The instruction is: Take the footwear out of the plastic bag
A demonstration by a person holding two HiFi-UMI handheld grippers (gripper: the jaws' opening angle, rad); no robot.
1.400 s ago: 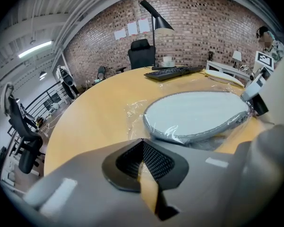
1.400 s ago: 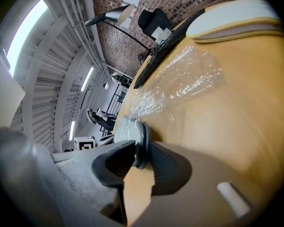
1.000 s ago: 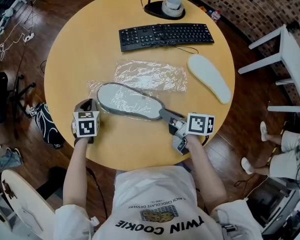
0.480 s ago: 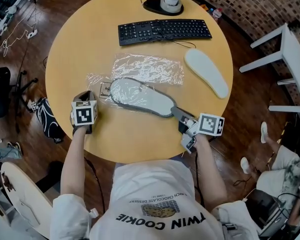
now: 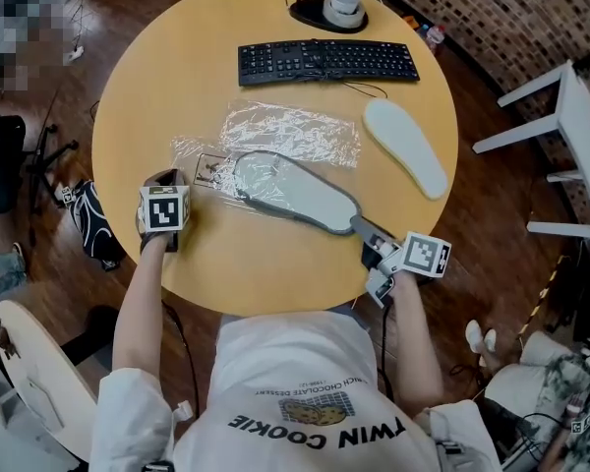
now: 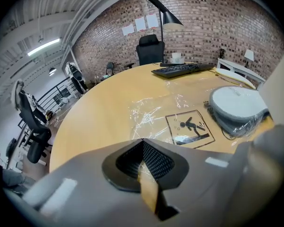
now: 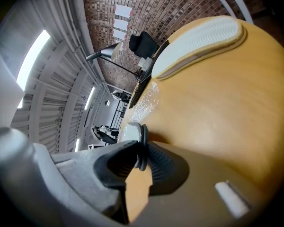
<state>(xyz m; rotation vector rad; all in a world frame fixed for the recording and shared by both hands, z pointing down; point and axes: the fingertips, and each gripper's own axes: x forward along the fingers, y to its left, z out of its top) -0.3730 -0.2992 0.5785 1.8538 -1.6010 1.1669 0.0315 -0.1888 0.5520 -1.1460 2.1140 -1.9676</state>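
Note:
A flat grey shoe (image 5: 295, 190) lies slantwise on the round wooden table (image 5: 157, 87), its toe end still under the clear plastic bag (image 5: 295, 131). At the table's front right, my right gripper (image 5: 366, 236) is shut on the shoe's heel end, and the rim of the sole (image 7: 132, 131) sits between its jaws (image 7: 141, 148). My left gripper (image 5: 175, 179) is at the bag's left edge, shut on the film (image 6: 156, 112), which runs right up to its tips (image 6: 143, 143). The shoe (image 6: 236, 105) shows at the right of the left gripper view.
A second, white shoe (image 5: 405, 147) lies bare on the table to the right of the bag. A black keyboard (image 5: 327, 61) and a lamp base (image 5: 315, 16) with a cup (image 5: 346, 3) stand at the far side. A white chair (image 5: 570, 146) stands off the table's right.
My right gripper has drawn the grey shoe toward the front right, further out of the bag. The left gripper has stayed at the bag's left edge.

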